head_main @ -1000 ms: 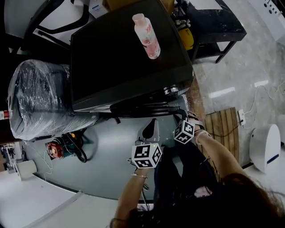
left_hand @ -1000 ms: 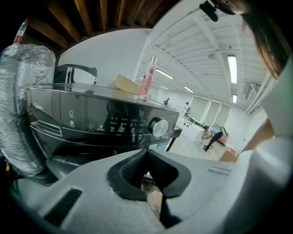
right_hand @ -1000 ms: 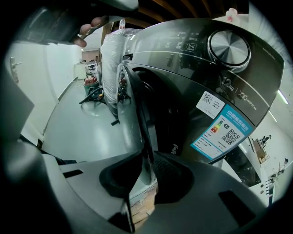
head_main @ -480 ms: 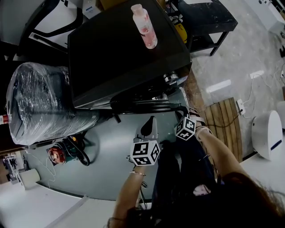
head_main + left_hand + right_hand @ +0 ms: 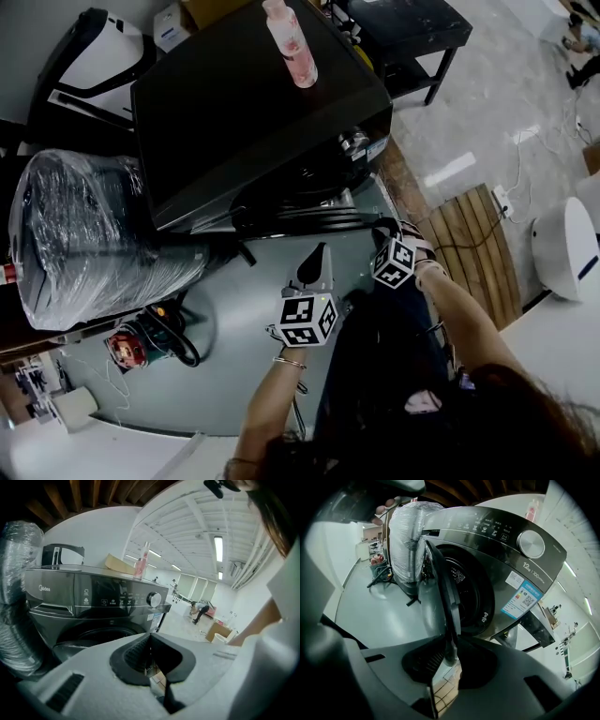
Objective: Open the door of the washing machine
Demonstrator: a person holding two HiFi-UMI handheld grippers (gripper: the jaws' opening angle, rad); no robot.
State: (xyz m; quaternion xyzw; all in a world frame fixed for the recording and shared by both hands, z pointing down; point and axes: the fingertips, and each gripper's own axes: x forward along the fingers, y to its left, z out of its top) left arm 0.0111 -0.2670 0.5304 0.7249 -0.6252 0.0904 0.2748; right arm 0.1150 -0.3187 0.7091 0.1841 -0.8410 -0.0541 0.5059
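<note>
The dark washing machine stands in front of me, its round door swung partly out from the front. In the right gripper view the door runs edge-on into my right gripper, which is shut on its rim. Those jaws have just eased a little wider, with the rim still between them. Behind the door the drum opening shows. In the head view my right gripper is at the door's free end. My left gripper hangs beside it, shut and holding nothing.
A pink bottle stands on the machine's top. A plastic-wrapped appliance is close on the left, with cables and a red tool on the floor. A black table, a wooden pallet and a white device are to the right.
Both grippers have drawn a little away from the machine's front, the door's edge coming along in the right one. The head view has shifted slightly.
</note>
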